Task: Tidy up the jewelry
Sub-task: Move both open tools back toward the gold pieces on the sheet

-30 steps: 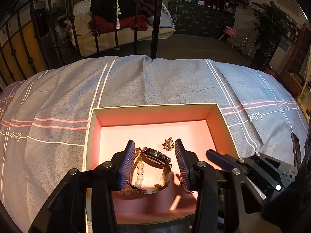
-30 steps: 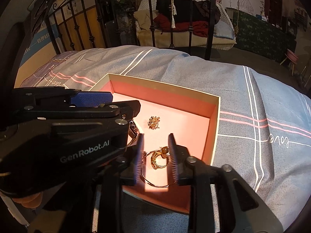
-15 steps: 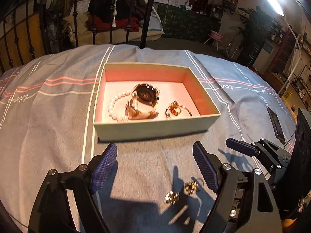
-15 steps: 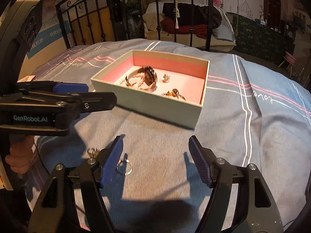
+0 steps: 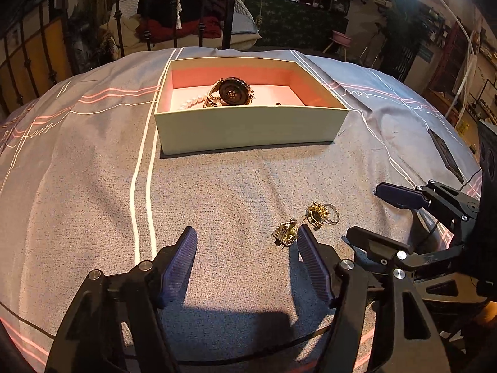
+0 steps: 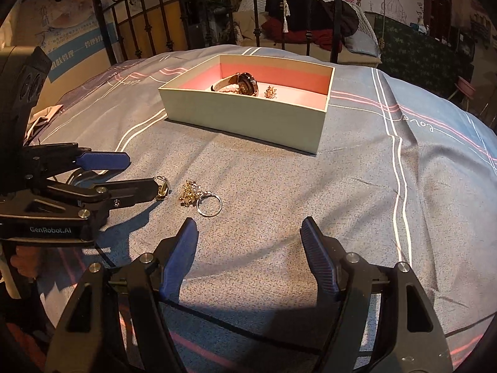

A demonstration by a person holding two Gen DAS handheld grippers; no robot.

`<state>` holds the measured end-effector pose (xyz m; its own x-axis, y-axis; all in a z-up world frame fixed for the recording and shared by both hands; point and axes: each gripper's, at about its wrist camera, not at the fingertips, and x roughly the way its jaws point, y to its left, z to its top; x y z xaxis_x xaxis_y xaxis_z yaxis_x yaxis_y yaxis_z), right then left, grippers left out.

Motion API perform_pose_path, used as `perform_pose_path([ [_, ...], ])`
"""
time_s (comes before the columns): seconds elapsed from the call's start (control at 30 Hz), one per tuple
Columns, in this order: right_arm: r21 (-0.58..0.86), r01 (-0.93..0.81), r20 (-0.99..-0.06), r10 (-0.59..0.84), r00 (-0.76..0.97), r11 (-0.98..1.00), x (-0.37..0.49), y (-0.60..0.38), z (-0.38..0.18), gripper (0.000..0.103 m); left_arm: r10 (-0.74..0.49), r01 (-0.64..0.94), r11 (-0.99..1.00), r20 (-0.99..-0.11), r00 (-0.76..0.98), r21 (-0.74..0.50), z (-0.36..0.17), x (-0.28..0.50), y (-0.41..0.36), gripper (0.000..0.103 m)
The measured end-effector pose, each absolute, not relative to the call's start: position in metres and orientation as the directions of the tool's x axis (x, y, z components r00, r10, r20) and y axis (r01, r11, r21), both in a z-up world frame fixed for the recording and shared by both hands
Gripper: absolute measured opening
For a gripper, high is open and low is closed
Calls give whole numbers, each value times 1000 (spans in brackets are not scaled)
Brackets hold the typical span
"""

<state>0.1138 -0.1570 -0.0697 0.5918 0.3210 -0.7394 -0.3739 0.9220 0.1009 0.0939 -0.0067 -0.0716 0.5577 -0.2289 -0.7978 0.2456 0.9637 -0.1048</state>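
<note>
Jewelry here is split between bed and box. Nearest, both tongs hang low over the grey bedspread (image 5: 233, 192), each with its jaws wide apart and nothing between them: the left gripper (image 5: 247, 255) and the right gripper (image 6: 248, 245). Just beyond their tips lie two loose gold pieces, a small ornament (image 5: 285, 232) touching the left gripper's right finger, and a ring with a gold cluster (image 6: 202, 200) beside it. Farther off sits the box (image 5: 248, 127), holding a watch (image 5: 233, 92), pearls (image 5: 192, 103) and a brooch (image 6: 269, 92). I'd say the step is fetching the leftovers; next, one gripper must straddle a piece squarely, close gently, and carry it to the box.
</note>
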Motion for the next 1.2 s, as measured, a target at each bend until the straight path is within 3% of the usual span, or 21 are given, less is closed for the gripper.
perform_pose_path([
  [0.33, 78, -388, -750, 311, 583, 918, 116, -154, -72, 70, -140, 77, 990, -803, 579, -117, -73, 113, 33, 64],
  [0.63, 91, -428, -754, 344, 560, 899, 121, -147, -72, 70, -229, 181, 972, -793, 564, -152, -66, 98, 13, 64],
  [0.97, 94, -428, -751, 346, 562, 899, 120, -146, -73, 70, -197, 217, 972, -809, 554, -88, -74, 113, -2, 63],
  [1.07, 96, -427, -751, 347, 561, 899, 120, -146, -73, 70, -125, 133, 989, -808, 576, -58, -74, 122, 6, 63],
  [1.2, 96, -427, -753, 346, 560, 899, 119, -146, -73, 70, -106, 14, 993, -801, 590, -121, -72, 125, 35, 60],
])
